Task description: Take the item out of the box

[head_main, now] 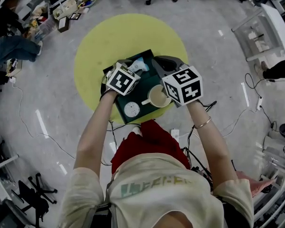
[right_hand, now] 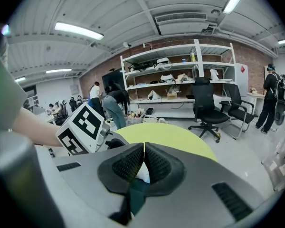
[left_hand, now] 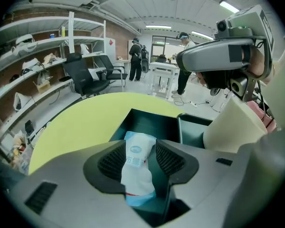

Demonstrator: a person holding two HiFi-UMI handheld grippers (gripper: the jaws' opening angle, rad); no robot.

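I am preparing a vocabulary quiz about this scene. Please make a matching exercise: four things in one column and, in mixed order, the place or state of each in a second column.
Things
1. white and blue plastic packet
2. cream cup with a handle
3. flat white round disc
4. right gripper

Places and states
a. jaws together, nothing between them
b. in the dark green box, at its near edge
c. between the open jaws of the left gripper
d. in the box, right of the disc

Pairs: 1-c, 2-d, 3-b, 4-a
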